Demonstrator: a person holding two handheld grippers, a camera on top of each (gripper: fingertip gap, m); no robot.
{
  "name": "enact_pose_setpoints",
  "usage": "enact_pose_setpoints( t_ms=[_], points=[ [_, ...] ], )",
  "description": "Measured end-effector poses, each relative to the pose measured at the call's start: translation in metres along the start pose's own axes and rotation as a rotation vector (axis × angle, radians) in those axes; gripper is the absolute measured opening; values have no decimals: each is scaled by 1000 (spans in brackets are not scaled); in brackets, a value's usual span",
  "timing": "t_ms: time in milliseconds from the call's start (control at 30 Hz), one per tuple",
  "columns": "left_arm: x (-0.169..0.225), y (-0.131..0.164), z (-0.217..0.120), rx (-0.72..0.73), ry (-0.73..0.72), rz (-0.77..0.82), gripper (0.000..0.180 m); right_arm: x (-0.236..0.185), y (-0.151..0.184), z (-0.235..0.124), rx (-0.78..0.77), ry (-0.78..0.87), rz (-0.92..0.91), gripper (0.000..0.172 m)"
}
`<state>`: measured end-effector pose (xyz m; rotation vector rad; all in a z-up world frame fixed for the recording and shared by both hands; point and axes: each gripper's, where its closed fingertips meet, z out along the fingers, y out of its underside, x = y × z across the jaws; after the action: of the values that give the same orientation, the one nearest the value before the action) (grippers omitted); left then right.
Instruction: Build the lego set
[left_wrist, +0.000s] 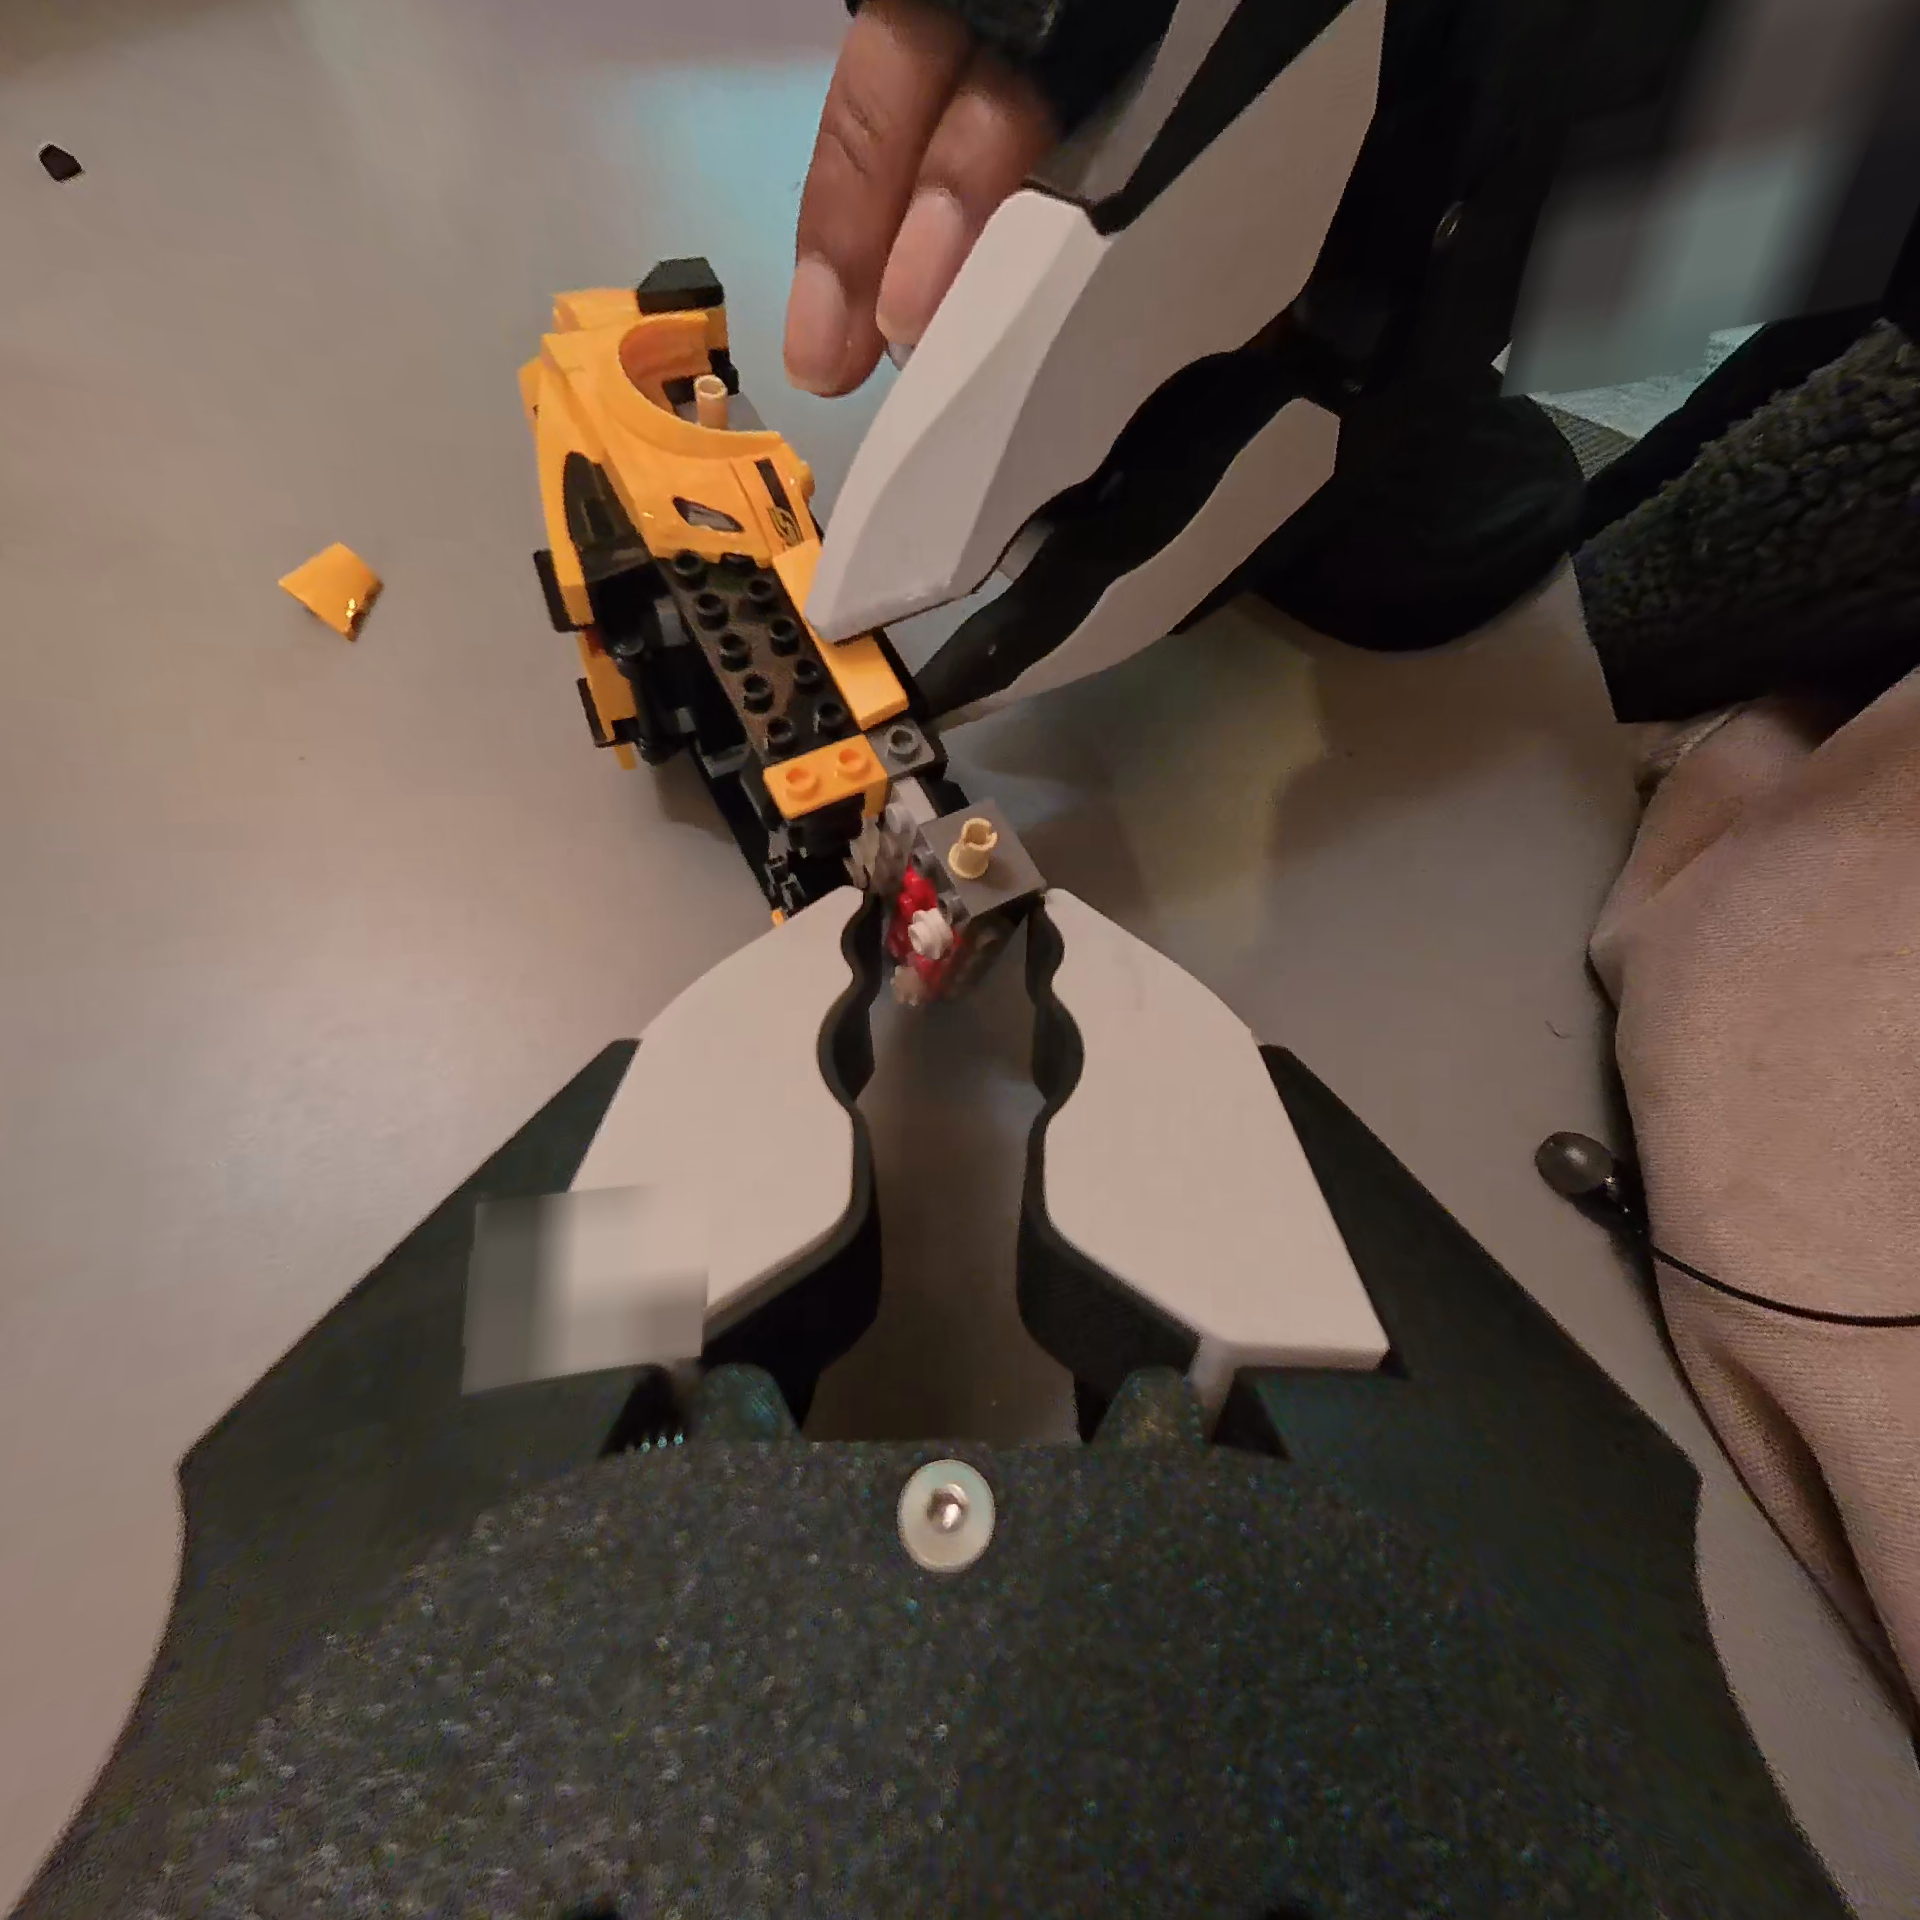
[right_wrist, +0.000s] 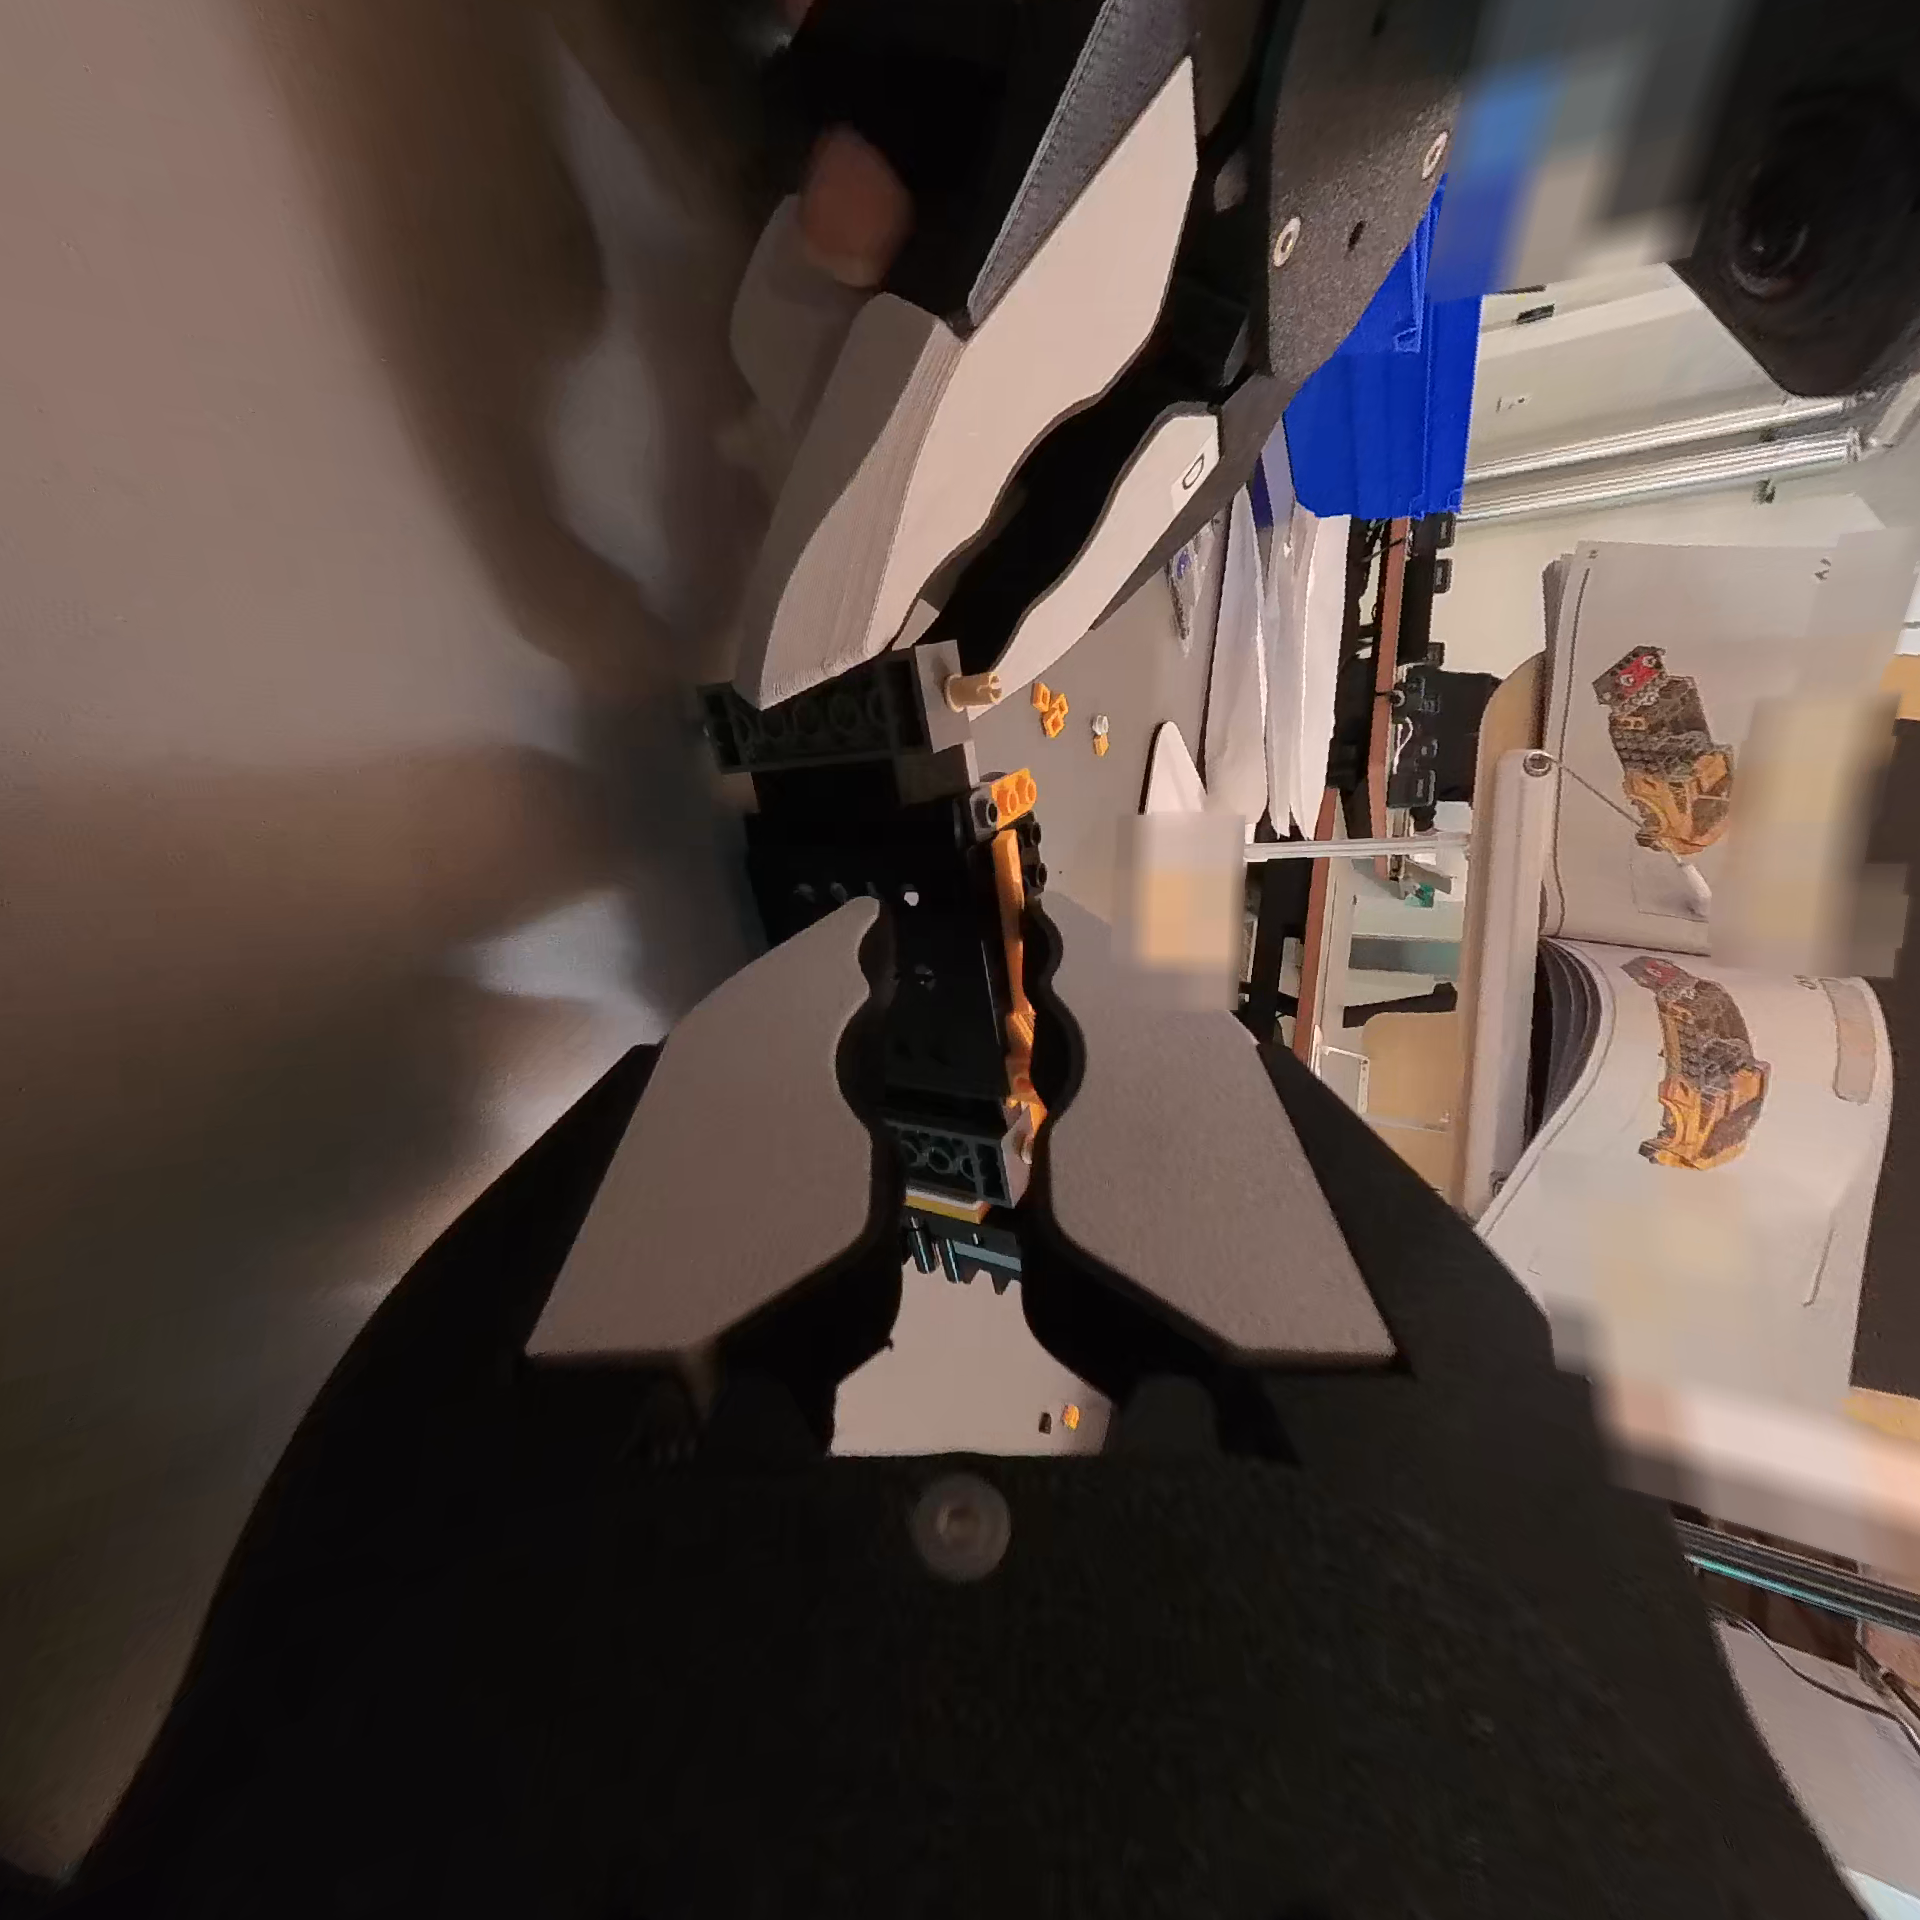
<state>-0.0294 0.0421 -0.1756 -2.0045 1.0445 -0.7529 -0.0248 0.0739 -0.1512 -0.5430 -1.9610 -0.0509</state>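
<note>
A half-built orange and black toy brick car (left_wrist: 675, 540) is lying on the grey table (left_wrist: 260, 935), gripped at both ends. The left gripper (left_wrist: 951, 914) is pinching the grey block with a tan peg (left_wrist: 982, 842) and red gear parts at the car's near end, fingers close together on either side of it. The right gripper (right_wrist: 961, 935) is clamping the car's body across its black underside and orange top, and its pads are pressing on both faces. A hand (left_wrist: 883, 208) is holding that gripper from above.

The car has no wheels on, and its studded black deck is sitting uncovered. A loose orange piece (left_wrist: 332, 601) is lying off to the side, with small orange bits (right_wrist: 1051, 709) beyond. An open booklet with pictures of the car (right_wrist: 1683, 935) is lying further away.
</note>
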Motion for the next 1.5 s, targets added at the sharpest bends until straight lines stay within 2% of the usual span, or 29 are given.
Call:
enact_pose_setpoints(
  t_ms=[667, 867, 1000, 1133, 1500],
  points=[
    [-3, 0, 0, 7, 12, -80, 26, -1, 2, -1, 12, 166, -84, 22],
    [-3, 0, 0, 17, 6, -73, 26, 0, 2, 0, 6, 159, -74, 22],
    [-4, -2, 3, 27, -34, -34, 35, 2, 6, 1, -10, 140, -27, 22],
    [-12, -3, 4, 24, -108, -19, 23, 2, 7, 2, -7, 140, -25, 22],
    [-15, -3, 3, 28, -87, -117, 23, 3, 9, 4, -3, 175, -64, 20]
  ],
)
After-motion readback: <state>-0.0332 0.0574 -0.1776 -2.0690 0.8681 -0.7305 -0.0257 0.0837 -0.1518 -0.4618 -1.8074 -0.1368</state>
